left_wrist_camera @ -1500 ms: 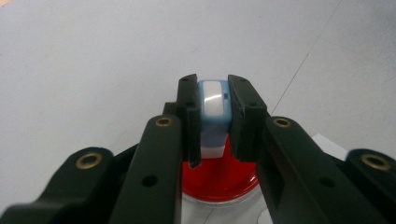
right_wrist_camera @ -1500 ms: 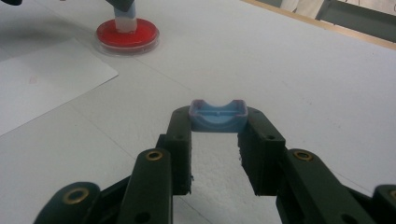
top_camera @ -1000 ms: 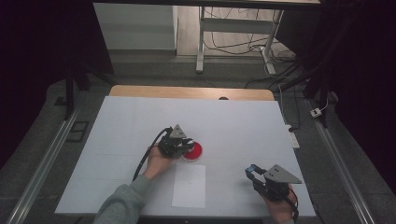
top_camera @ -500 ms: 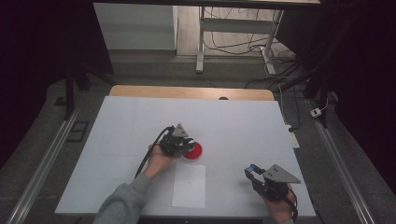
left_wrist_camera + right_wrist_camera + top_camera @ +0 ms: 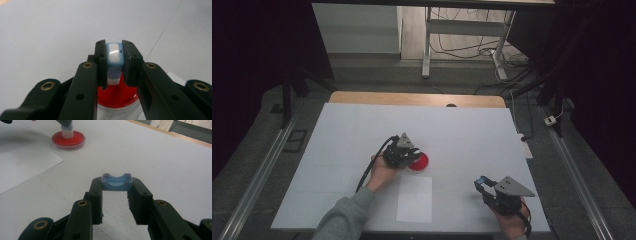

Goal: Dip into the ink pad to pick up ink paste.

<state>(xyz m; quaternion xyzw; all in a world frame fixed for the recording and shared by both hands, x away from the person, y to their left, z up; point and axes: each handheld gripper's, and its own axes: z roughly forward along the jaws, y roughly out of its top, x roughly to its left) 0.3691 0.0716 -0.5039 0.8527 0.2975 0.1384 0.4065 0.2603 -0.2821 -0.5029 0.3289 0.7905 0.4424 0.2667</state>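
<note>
Left gripper view: the left gripper (image 5: 113,75) clamps a small blue-and-white stamp (image 5: 114,55) by its sides, pressed onto the red ink dish (image 5: 120,98). It looks light, stiff, slippery. Farther off, the right gripper (image 5: 115,203) pinches the stamp's blue cap (image 5: 116,182).

The table (image 5: 362,130) is plain white with a tan wooden strip along its far edge. A white sheet of paper (image 5: 414,199) lies near the front. The round dish (image 5: 68,139) is bright red with a clear rim. The stamp (image 5: 114,62) is pale blue and white; the cap (image 5: 116,182) is blue. Both grippers' jaws are black with brass-coloured rivets.
</note>
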